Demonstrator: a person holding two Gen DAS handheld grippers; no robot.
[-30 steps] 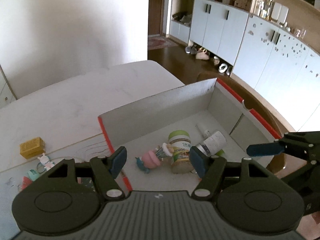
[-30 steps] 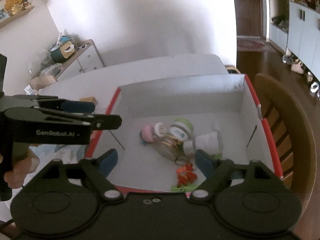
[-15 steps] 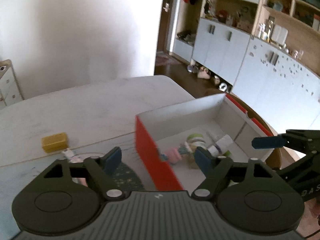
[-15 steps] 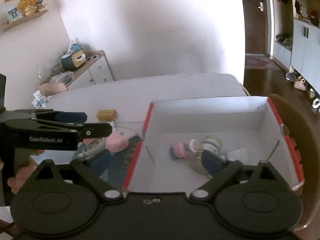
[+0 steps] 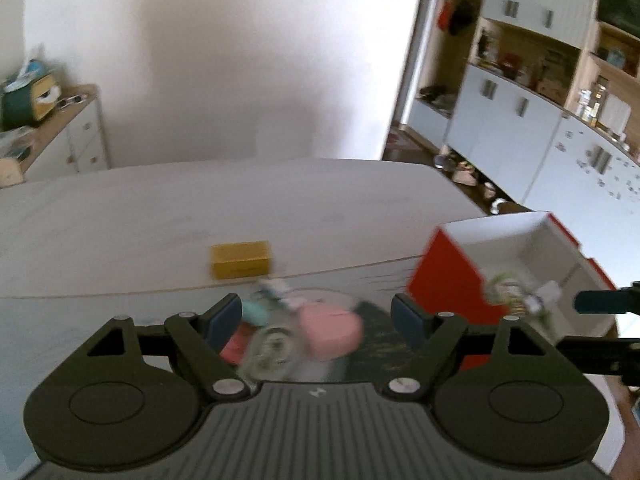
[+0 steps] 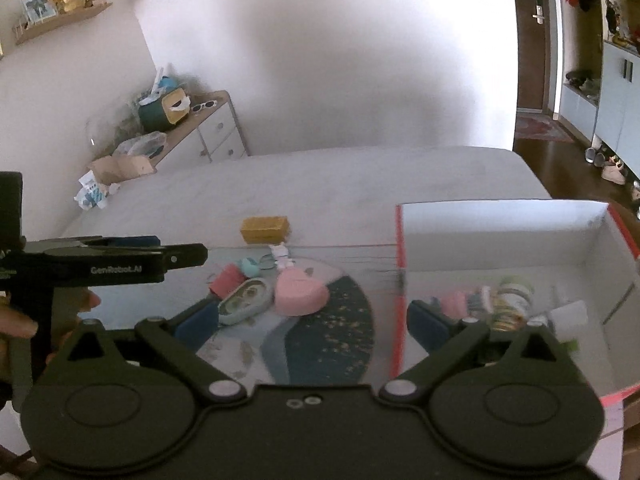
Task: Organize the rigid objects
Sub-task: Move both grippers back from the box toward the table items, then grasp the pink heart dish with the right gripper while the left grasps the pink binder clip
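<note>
My left gripper (image 5: 316,316) is open and empty, low over a blurred cluster on the mat: a pink heart-shaped box (image 5: 330,330), an oval tin (image 5: 268,354) and a red piece (image 5: 232,348). My right gripper (image 6: 312,320) is open and empty too, its fingers straddling the heart box (image 6: 300,294), the tin (image 6: 244,300) and the box's left wall. A yellow block (image 6: 264,229) lies farther back on the table. The red-and-white cardboard box (image 6: 500,236) at right holds a jar (image 6: 514,294), a pink toy (image 6: 456,302) and a white bottle (image 6: 566,316).
A teal piece (image 6: 250,266) and a small figurine (image 6: 282,256) sit on the patterned mat (image 6: 320,344). The left gripper's body (image 6: 120,264) and a hand reach in from the left. A dresser (image 6: 212,128) stands by the wall; cabinets (image 5: 500,120) lie to the right.
Both grippers have swung left, away from above the cardboard box and over to the loose items on the mat. Both pairs of jaws have widened.
</note>
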